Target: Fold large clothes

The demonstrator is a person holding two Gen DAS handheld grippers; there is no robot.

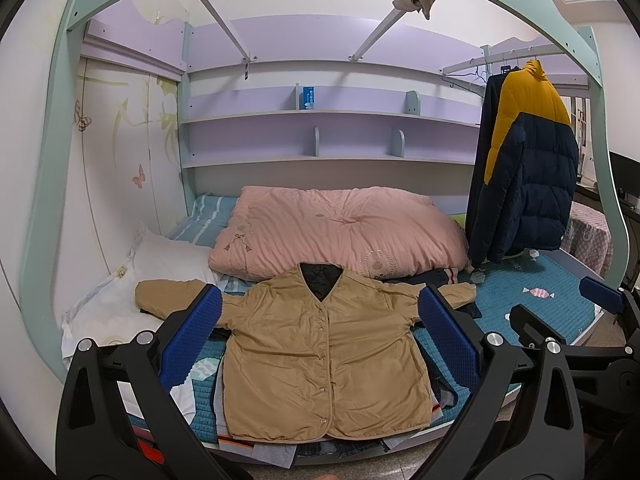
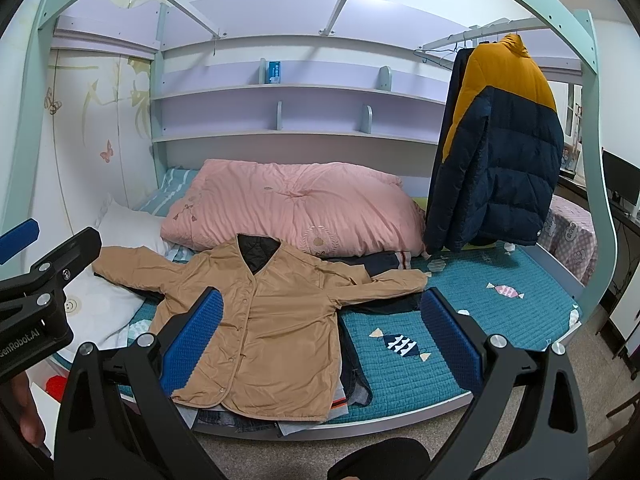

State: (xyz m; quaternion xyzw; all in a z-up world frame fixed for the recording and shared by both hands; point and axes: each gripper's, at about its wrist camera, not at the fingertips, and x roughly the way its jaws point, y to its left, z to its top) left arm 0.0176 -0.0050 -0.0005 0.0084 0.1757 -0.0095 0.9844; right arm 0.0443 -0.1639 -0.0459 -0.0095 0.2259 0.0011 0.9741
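1. The left gripper point(image 1: 320, 336) hangs in front of the bed point(image 1: 552, 304), jaws spread wide, holding nothing. Its blue pads point(image 1: 196, 336) sit clear of all fabric.
2. The right gripper point(image 2: 320, 336) is likewise spread wide and empty. It stands just right of the left gripper; in the left wrist view its pad point(image 1: 600, 290) shows at the right edge.
3. The tan jacket point(image 1: 320, 352) lies straight ahead of the left gripper, framed between its fingers. It lies flat, front up, snaps closed, hem at the near bed edge, collar pointing away.
4. From the right gripper, the jacket point(image 2: 256, 332) lies ahead and to the left, its body behind the left finger.
5. Both sleeves are spread outward. The left sleeve point(image 1: 172, 294) rests on a white pillow point(image 1: 168, 260); the right sleeve point(image 2: 384, 280) lies across dark clothes.
6. A black quilted lining point(image 1: 320, 280) shows at the open neck.
7. More clothes point(image 2: 352, 384) lie stacked under the jacket; the count cannot be told, since only edges protrude.
8. Beyond the jacket lies a pink quilt point(image 1: 328, 228).
9. Ahead and right of both grippers, a navy-and-yellow puffer coat point(image 1: 524, 160) hangs from a rail.
10. The teal bed cover point(image 2: 480, 308) right of the jacket is bare between the right gripper's fingers.
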